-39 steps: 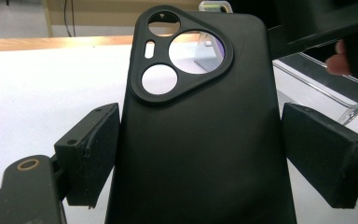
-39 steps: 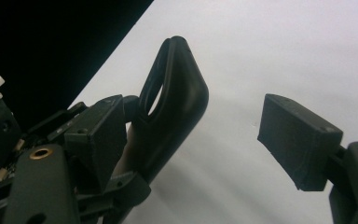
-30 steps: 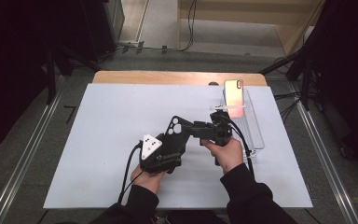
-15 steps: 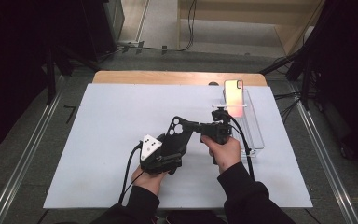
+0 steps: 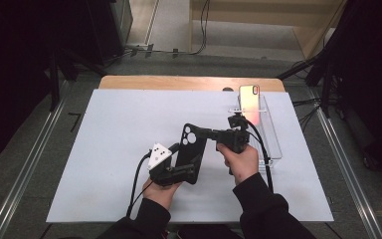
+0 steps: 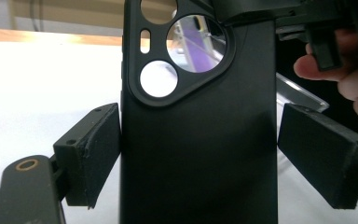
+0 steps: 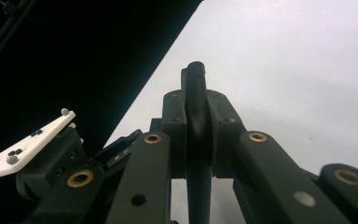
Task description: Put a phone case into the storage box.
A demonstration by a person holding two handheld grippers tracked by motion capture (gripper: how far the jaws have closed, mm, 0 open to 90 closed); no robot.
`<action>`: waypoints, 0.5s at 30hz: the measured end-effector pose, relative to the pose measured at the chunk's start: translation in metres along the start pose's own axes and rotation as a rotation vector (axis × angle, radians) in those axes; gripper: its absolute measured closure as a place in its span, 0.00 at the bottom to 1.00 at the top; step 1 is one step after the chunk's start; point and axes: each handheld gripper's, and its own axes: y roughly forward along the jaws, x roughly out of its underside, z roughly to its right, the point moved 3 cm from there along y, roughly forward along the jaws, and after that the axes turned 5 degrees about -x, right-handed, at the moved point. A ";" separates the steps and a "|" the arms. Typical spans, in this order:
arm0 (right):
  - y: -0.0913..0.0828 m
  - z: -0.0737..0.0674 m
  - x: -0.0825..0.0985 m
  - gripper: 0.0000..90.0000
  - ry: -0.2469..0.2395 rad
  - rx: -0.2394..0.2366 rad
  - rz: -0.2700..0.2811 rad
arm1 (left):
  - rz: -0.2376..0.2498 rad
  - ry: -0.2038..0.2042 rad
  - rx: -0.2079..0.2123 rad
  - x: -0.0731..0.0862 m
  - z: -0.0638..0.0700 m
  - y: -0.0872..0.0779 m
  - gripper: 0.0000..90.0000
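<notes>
Black phone case (image 5: 187, 144) upright btwn both hands, right gripper (image 5: 214, 135) jaws just clamped on its top edge, left gripper (image 5: 181, 172) jaws flanking its sides, left pad touching

phone case (image 5: 188, 144) between both tongs | clear tray (image 5: 273, 139) right | phone (image 5: 249, 98) in tray

I see a white mat (image 5: 104, 149) covering the wooden table (image 5: 144, 82). At its far right edge, a clear tray (image 5: 273, 142) holds a phone (image 5: 249, 98) standing upright

One black phone case (image 5: 188, 144); one phone (image 5: 249, 97); one clear tray (image 5: 273, 144); two grippers.
</notes>
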 end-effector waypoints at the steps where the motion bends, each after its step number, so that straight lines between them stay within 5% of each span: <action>1: -0.001 -0.001 0.000 0.86 -0.008 0.005 0.002 | -0.006 0.000 0.000 0.000 0.000 0.000 0.18; 15: -0.013 -0.011 -0.006 0.86 -0.102 0.051 0.018 | -0.106 -0.006 0.072 -0.013 0.004 -0.006 0.16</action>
